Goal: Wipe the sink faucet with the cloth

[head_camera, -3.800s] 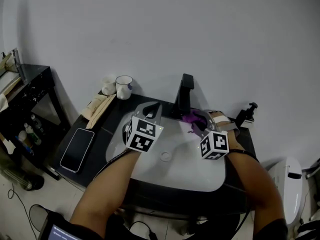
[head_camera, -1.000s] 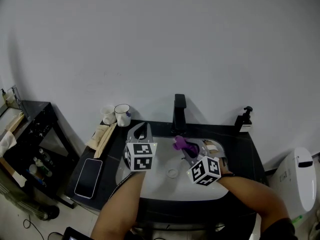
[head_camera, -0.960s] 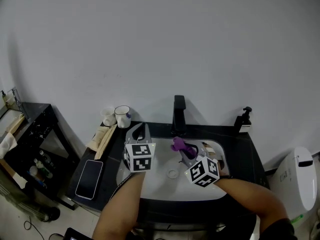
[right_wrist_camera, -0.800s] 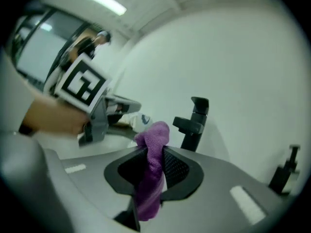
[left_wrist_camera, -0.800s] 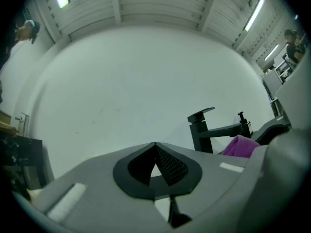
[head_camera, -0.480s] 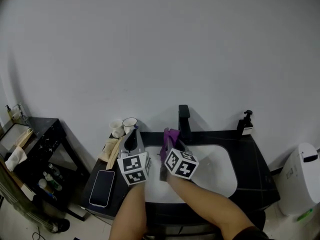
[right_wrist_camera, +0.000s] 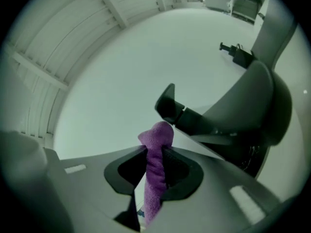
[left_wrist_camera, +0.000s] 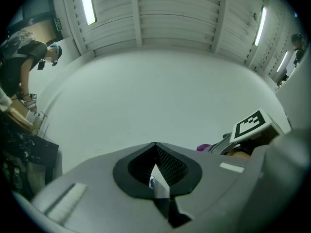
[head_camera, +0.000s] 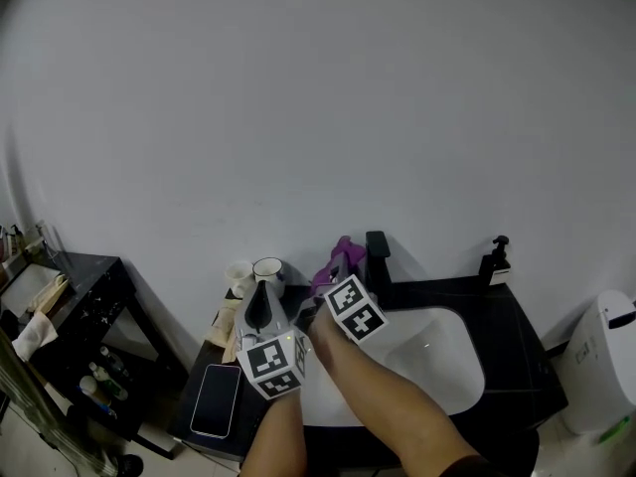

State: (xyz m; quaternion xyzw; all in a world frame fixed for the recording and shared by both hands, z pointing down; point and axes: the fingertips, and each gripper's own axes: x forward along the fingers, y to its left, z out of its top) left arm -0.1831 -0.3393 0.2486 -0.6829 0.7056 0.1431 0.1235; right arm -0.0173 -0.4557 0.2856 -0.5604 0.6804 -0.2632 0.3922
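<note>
The black faucet (head_camera: 378,256) stands at the back of the white sink (head_camera: 447,361). My right gripper (head_camera: 339,266) is shut on a purple cloth (head_camera: 336,259), which it holds up in the air just left of the faucet's top. In the right gripper view the cloth (right_wrist_camera: 156,166) hangs pinched between the jaws, and the faucet (right_wrist_camera: 168,104) lies just beyond it. My left gripper (head_camera: 260,294) is lower and to the left, over the counter's left end. Its jaws are shut with nothing between them (left_wrist_camera: 155,145).
Two cups (head_camera: 266,269) stand at the back left of the black counter, and a phone (head_camera: 216,400) lies at its left end. A soap dispenser (head_camera: 493,259) is at the back right. A black side table (head_camera: 94,311) is at the left, a white bin (head_camera: 608,361) at the right.
My right gripper has carried the cloth up and to the left, from over the basin to beside the faucet's top. The left gripper has shifted left over the counter.
</note>
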